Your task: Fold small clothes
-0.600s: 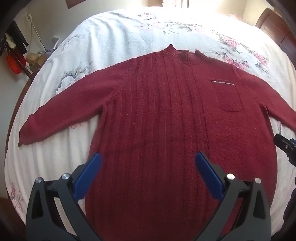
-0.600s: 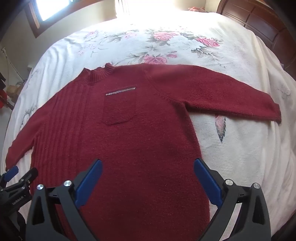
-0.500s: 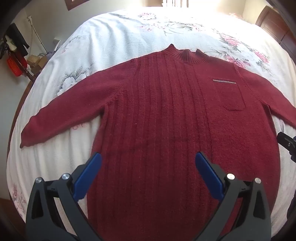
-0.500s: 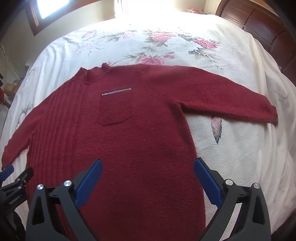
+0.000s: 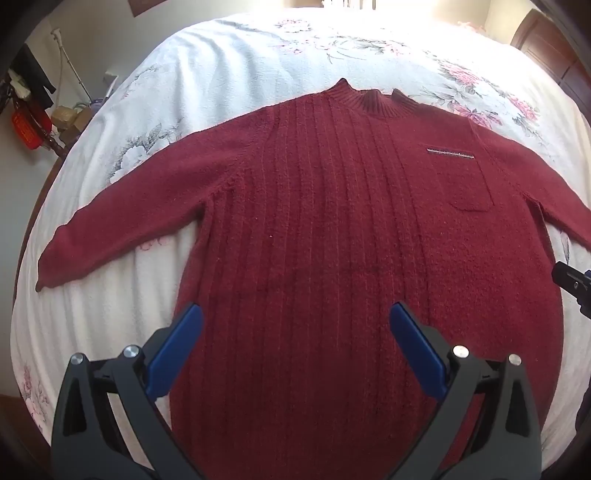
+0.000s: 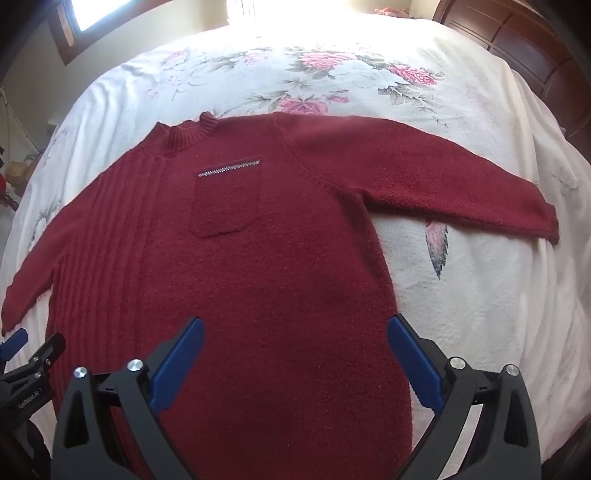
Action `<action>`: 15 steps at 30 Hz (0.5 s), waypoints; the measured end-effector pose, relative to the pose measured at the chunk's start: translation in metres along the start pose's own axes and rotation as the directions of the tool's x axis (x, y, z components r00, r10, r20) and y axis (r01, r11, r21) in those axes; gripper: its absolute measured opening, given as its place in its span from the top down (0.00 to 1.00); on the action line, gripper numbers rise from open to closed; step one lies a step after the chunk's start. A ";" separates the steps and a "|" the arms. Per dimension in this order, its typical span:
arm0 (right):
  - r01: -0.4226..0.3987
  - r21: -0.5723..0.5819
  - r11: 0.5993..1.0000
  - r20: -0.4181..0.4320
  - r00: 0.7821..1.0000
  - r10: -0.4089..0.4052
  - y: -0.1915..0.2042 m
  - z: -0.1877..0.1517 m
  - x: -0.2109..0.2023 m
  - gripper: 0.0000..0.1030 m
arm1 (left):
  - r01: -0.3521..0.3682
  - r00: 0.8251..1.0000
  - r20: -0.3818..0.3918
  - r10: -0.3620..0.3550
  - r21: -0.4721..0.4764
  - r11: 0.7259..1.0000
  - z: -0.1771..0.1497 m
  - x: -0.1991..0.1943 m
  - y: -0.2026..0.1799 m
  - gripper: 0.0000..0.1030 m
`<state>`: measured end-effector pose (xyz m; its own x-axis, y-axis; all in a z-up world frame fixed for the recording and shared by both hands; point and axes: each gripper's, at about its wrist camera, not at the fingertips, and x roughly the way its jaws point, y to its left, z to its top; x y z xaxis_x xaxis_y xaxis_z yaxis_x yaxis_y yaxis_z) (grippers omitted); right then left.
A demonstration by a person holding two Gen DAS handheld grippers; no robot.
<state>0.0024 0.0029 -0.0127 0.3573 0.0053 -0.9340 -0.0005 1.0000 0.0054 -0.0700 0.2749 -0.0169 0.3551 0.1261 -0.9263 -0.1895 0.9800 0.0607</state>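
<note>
Ahead of both tongs: a dark red sweater (image 5: 325,236) lies flat, front up, on a white floral bedspread (image 5: 229,74), collar at the far end, sleeves spread to either side.
Left tongs (image 5: 295,328): blue-padded fingers spread wide, gripping nothing, poised above the ribbed lower body of the sweater.
Right tongs (image 6: 295,336): likewise wide open and empty, over the plain-knit lower body, its right finger (image 6: 413,365) near the sweater's side edge.
Left view only: the whole left sleeve (image 5: 125,221), cuff lying out beyond the left finger; red and dark items (image 5: 29,122) hang by the wall past the bed's left side; only a dark tip of the right tongs shows at the right edge.
Right view only: the whole right sleeve (image 6: 436,184), reaching beyond the right finger; a dark wooden headboard (image 6: 524,48) far right; a window (image 6: 92,11) far left; the left tongs (image 6: 29,365) show at the lower left edge.
Both views: chest pocket (image 6: 225,203) with a silver zip trim, ahead and between the two tongs.
</note>
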 end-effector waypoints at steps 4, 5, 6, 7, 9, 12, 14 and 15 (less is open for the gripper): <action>-0.009 -0.004 1.000 -0.003 1.000 0.009 -0.002 0.000 0.000 0.04 | -0.005 1.000 0.001 0.005 -0.004 1.000 0.004 -0.002 0.000 0.03; -0.010 -0.003 1.000 -0.004 1.000 0.010 -0.002 -0.001 0.000 0.04 | -0.005 1.000 0.001 0.005 -0.005 1.000 0.005 -0.002 0.001 0.03; -0.012 -0.003 1.000 -0.003 1.000 0.012 -0.004 -0.001 0.000 0.04 | -0.004 1.000 0.001 0.004 -0.006 1.000 0.005 -0.003 0.001 0.03; -0.012 -0.003 1.000 -0.003 1.000 0.012 -0.004 -0.001 0.000 0.04 | -0.003 1.000 0.001 0.003 -0.009 1.000 0.005 -0.003 0.002 0.03; -0.013 -0.002 1.000 -0.001 1.000 0.013 -0.004 -0.001 -0.001 0.04 | -0.005 1.000 0.001 0.005 -0.010 1.000 0.005 -0.003 0.003 0.03; -0.011 -0.004 1.000 0.001 1.000 0.011 -0.005 -0.001 -0.001 0.04 | -0.005 1.000 0.002 0.005 -0.011 1.000 0.005 -0.003 0.003 0.03; -0.012 -0.006 1.000 0.002 1.000 0.012 -0.004 -0.001 -0.002 0.04 | -0.002 1.000 0.005 0.002 -0.011 1.000 0.005 -0.004 0.004 0.03; -0.013 -0.007 1.000 0.003 1.000 0.014 -0.005 -0.001 -0.003 0.04 | 0.000 1.000 0.006 0.000 -0.012 1.000 0.005 -0.004 0.004 0.03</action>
<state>0.0005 -0.0018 -0.0106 0.3597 0.0188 -0.9329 -0.0118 0.9998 0.0156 -0.0675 0.2791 -0.0105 0.3602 0.1274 -0.9241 -0.2003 0.9781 0.0567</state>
